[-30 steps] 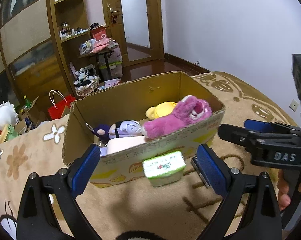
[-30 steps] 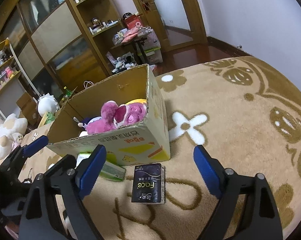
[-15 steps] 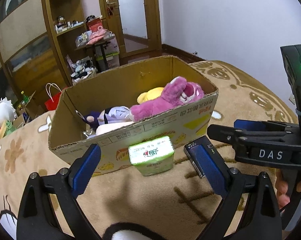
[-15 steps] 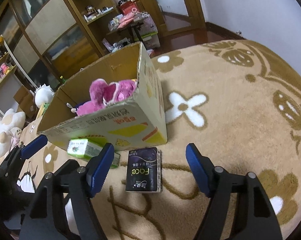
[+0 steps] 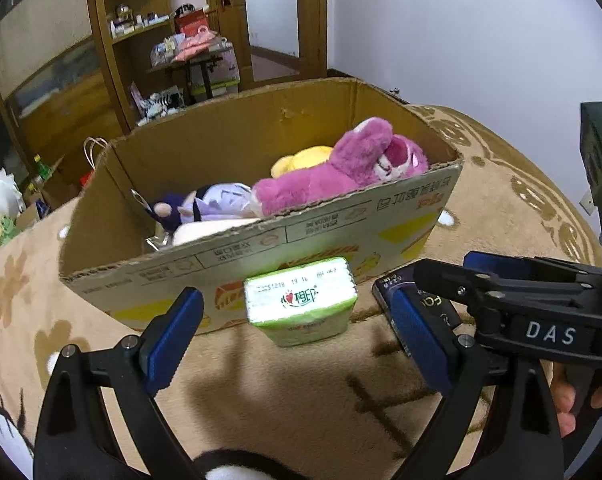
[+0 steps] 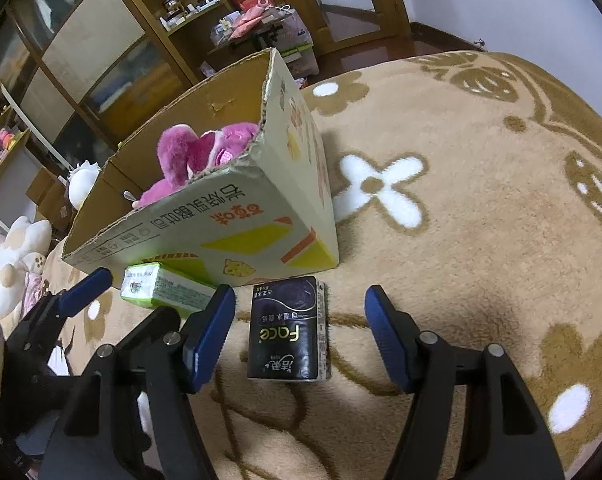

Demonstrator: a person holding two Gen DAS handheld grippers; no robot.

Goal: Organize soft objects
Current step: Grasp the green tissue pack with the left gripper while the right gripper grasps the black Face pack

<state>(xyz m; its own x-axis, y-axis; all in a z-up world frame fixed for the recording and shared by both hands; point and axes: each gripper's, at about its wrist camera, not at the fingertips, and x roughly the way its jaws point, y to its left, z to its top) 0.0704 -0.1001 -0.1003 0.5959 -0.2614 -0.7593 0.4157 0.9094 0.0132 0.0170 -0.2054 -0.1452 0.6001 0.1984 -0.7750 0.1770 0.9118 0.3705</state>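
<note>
While the tan patterned rug (image 6: 481, 240) carries everything, cardboard box (image 5: 261, 208) holds pink plush (image 5: 341, 176). Left gripper (image 5: 297, 332) gapes wide, its pads clear of the green tissue pack (image 5: 301, 304) just beside the box. Right gripper (image 6: 301, 336), jaws just closing, straddles the black tissue pack (image 6: 289, 332), not touching.
</note>
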